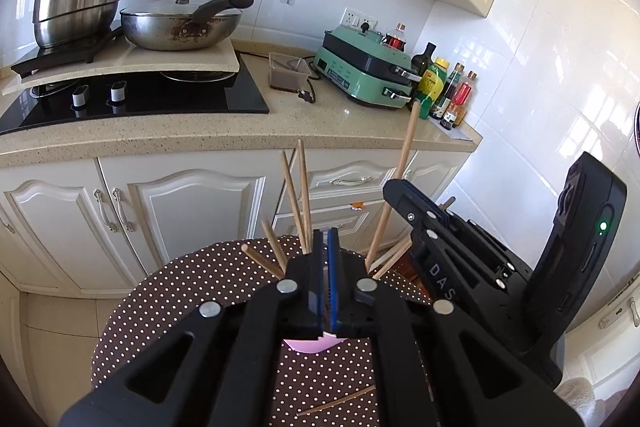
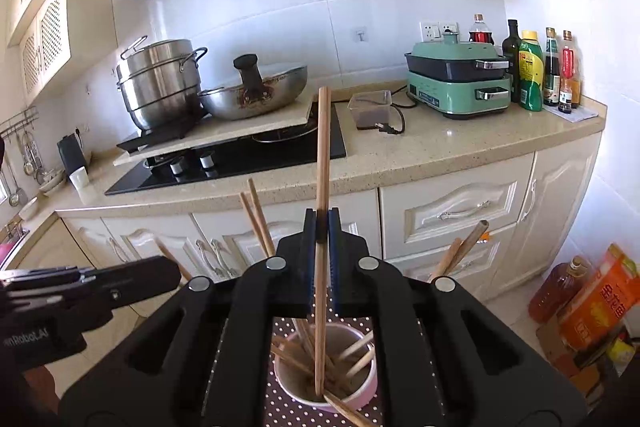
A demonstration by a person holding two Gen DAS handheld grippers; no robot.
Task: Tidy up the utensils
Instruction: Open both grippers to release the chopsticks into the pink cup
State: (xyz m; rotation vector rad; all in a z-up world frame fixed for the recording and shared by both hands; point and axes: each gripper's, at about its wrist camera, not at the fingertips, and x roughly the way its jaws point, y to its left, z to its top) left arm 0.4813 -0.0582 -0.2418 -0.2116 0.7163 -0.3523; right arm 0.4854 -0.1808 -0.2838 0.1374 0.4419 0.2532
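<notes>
Through the left wrist camera, my left gripper [image 1: 328, 259] sits low in the centre, its jaws pressed together with nothing between them. Just behind it the pink cup [image 1: 310, 345] shows only as a sliver of rim on the dotted tablecloth [image 1: 168, 307], with chopsticks [image 1: 298, 195] fanning up out of it. One loose chopstick [image 1: 336, 402] lies flat on the cloth at the bottom. My right gripper [image 1: 404, 195] enters from the right, clamped on a single chopstick [image 1: 404, 163].

Through the right wrist camera, my right gripper [image 2: 322, 227] pinches that chopstick [image 2: 322, 155] nearly upright in the centre; its lower end reaches down into the cup [image 2: 326, 367], which holds many chopsticks leaning every way. My left gripper [image 2: 160, 275] reaches in from the left edge.
</notes>
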